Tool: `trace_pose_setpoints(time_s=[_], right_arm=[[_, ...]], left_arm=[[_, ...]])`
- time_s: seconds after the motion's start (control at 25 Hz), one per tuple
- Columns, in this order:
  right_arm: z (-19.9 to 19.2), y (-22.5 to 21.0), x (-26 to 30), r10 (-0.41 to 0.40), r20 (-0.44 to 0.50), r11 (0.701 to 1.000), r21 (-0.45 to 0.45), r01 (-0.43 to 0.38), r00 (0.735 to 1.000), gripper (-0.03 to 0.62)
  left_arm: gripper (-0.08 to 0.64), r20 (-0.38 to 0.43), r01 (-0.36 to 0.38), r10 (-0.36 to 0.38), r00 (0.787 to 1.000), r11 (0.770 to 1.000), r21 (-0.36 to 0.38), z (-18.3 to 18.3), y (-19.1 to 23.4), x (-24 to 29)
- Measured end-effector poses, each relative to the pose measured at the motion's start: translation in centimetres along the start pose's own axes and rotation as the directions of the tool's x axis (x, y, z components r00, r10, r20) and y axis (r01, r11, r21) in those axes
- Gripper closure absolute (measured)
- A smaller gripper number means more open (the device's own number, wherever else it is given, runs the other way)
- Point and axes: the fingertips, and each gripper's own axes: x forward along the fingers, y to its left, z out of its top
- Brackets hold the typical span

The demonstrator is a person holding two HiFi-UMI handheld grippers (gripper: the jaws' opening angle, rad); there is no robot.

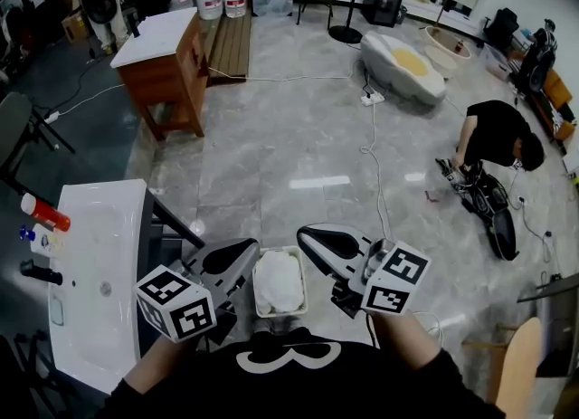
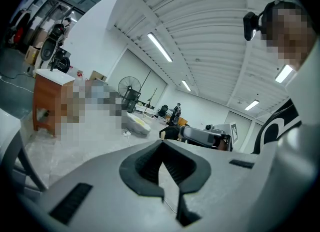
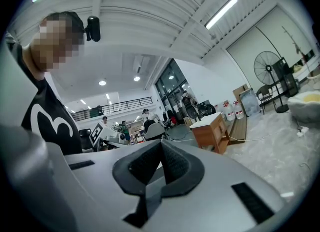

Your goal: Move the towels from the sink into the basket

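Note:
The white sink stands at the left of the head view, and I see no towel in its basin. On the floor just in front of me a small pale basket holds white towels. My left gripper hovers at the basket's left side and my right gripper at its right, both above it and pointing forward. In the left gripper view the left gripper has its jaws together with nothing between them. The right gripper is likewise shut and empty.
A red bottle and small toiletries sit on the sink's far end. A wooden cabinet stands ahead left. A cable runs over the marble floor toward a white tub. A person crouches at right.

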Motion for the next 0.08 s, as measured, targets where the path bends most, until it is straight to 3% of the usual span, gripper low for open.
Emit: trace_pose_setpoints(time_s=[0.08], right_arm=[[-0.11,-0.78,-0.17,-0.004,-0.002,1.0,0.005,0.004,1.0,0.589]], left_arm=[[0.555,-0.008,0.004,-0.004,1.0,1.0,-0.001,-0.2,0.13,0.85]])
